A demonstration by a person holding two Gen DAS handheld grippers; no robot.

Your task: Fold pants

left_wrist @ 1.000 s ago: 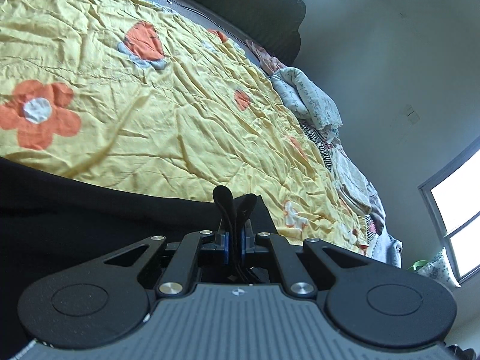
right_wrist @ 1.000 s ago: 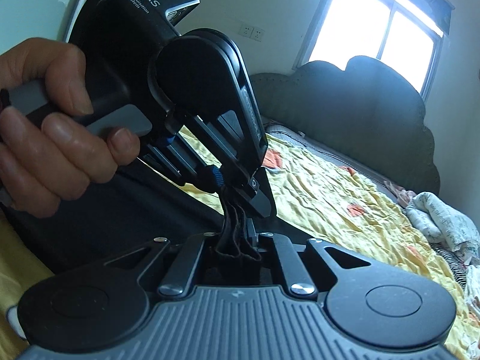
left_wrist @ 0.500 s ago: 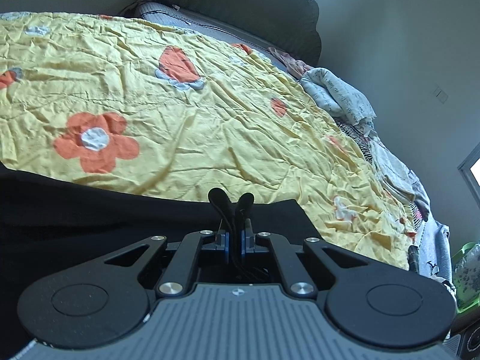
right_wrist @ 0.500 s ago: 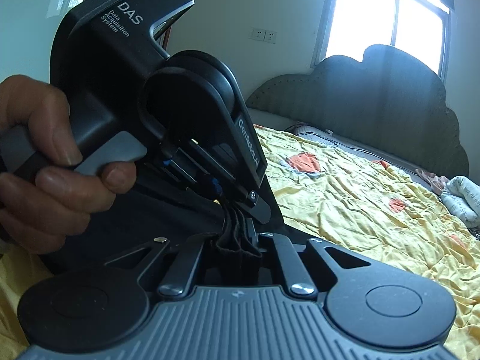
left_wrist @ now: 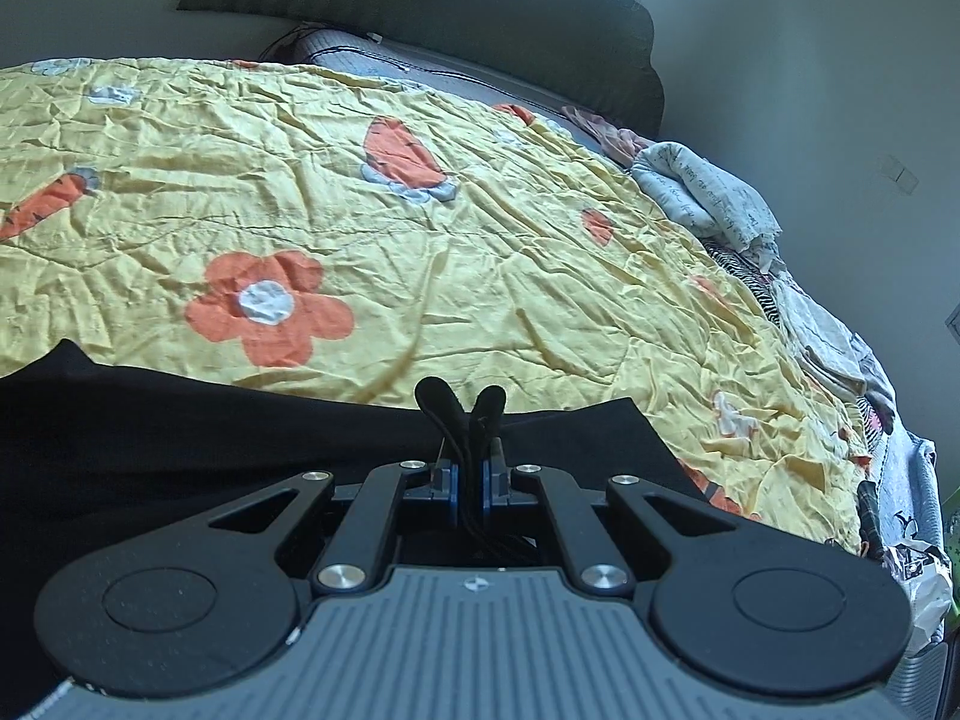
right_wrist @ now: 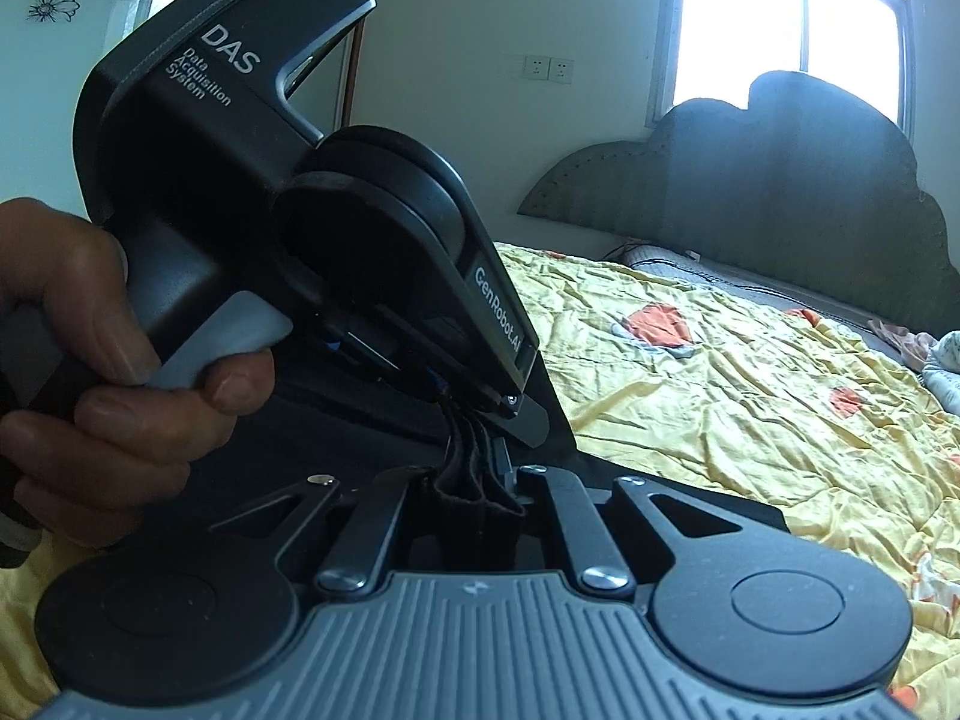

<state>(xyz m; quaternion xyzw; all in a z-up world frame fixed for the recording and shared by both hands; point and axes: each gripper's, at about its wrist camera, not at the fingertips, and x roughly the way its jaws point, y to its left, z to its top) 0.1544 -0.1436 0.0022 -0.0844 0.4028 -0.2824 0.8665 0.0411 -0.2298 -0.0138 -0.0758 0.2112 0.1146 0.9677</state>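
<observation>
Black pants (left_wrist: pixel 180 438) bunched in both your tools: left gripper (left_wrist: pixel 462 414) clamps a fold, right gripper (right_wrist: pixel 480 480) pinches fabric too, over yellow bedsheet (left_wrist: pixel 480 252).

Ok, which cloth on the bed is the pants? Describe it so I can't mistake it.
Start from the yellow flowered bedspread that covers the bed. At its near edge lies the pants, a plain black cloth, pinched by the left tongs. Unlike the pale printed laundry heaped by the wall, it is solid black.
</observation>
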